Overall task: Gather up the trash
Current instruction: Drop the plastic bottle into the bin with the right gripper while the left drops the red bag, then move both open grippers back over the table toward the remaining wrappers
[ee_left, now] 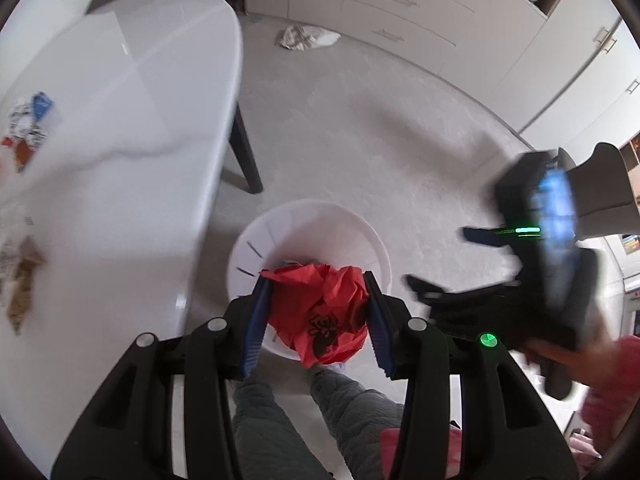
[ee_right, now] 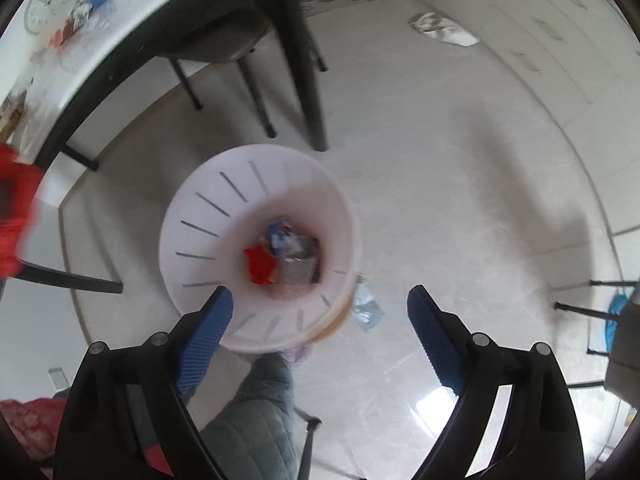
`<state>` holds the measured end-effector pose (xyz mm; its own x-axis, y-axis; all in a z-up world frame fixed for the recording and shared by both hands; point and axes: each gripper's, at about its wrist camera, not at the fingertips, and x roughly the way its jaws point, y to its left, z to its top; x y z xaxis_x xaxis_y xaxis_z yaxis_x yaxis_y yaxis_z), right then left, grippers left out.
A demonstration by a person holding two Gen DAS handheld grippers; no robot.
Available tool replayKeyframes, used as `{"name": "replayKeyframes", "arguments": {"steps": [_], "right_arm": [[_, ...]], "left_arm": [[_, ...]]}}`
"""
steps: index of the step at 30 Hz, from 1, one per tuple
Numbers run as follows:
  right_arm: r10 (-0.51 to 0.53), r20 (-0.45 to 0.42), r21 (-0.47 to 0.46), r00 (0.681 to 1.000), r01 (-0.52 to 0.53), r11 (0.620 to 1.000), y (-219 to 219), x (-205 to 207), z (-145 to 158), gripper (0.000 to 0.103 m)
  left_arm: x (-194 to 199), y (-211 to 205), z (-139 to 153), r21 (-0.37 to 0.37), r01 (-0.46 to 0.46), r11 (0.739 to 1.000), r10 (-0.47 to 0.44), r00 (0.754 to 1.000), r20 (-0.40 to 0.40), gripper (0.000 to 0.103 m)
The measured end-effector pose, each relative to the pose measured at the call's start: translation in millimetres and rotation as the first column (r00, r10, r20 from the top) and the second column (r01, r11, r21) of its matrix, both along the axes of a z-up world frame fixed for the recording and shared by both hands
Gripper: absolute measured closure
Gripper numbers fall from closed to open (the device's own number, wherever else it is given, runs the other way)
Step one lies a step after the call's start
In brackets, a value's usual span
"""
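A white table (ee_left: 120, 128) with scraps (ee_left: 28, 124) is standing left of the white slotted bin (ee_left: 276, 224) on the pale floor, where crumpled paper (ee_left: 306, 37) is lying. The left gripper (ee_left: 318, 316) is clamping a crumpled red wrapper (ee_left: 320, 312) with black print directly over the bin. The right gripper (ee_right: 320, 320) is hanging wide apart, empty. Red, blue and silver trash (ee_right: 284, 256) is sitting inside.

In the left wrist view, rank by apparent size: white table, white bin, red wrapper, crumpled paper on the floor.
1. White table
2. White bin
3. Red wrapper, though nearness inflates it
4. Crumpled paper, farthest away
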<state>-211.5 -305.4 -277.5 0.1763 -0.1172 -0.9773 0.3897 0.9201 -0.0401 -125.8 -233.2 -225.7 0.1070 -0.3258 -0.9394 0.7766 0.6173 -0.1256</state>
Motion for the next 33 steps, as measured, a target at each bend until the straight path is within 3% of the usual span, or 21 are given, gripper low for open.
{"name": "replayKeyframes", "arguments": {"steps": [9, 14, 24, 28, 33], "right_arm": [[-0.049, -0.035, -0.024, 0.998, 0.048, 0.999, -12.5, -30.5, -0.8, 0.013], [-0.037, -0.031, -0.013, 0.999, 0.037, 0.999, -11.0, -28.1, -3.3, 0.013], [-0.038, -0.019, -0.021, 0.999, 0.037, 0.999, -13.0, -31.5, 6.7, 0.013], [-0.059, 0.004, -0.037, 0.998, 0.059, 0.998, -19.6, -32.9, 20.4, 0.013], [-0.058, 0.060, -0.066, 0.996, 0.062, 0.996, -26.5, -27.2, 51.8, 0.013]], "left_arm": [[13.5, -39.4, -110.0, 0.151, 0.031, 0.988, -0.017, 0.995, -0.097, 0.059], [17.2, -43.8, -132.7, 0.174, 0.049, 0.984, -0.029, 0.993, -0.116, 0.051], [1.1, -45.8, -107.6, 0.125, 0.052, 0.991, -0.039, 0.994, -0.101, 0.029], [-5.6, -42.1, -69.5, 0.067, 0.042, 0.997, -0.036, 0.995, -0.091, 0.019], [-7.8, -26.0, 2.6, -0.025, 0.000, 1.000, -0.001, 0.999, -0.035, 0.017]]}}
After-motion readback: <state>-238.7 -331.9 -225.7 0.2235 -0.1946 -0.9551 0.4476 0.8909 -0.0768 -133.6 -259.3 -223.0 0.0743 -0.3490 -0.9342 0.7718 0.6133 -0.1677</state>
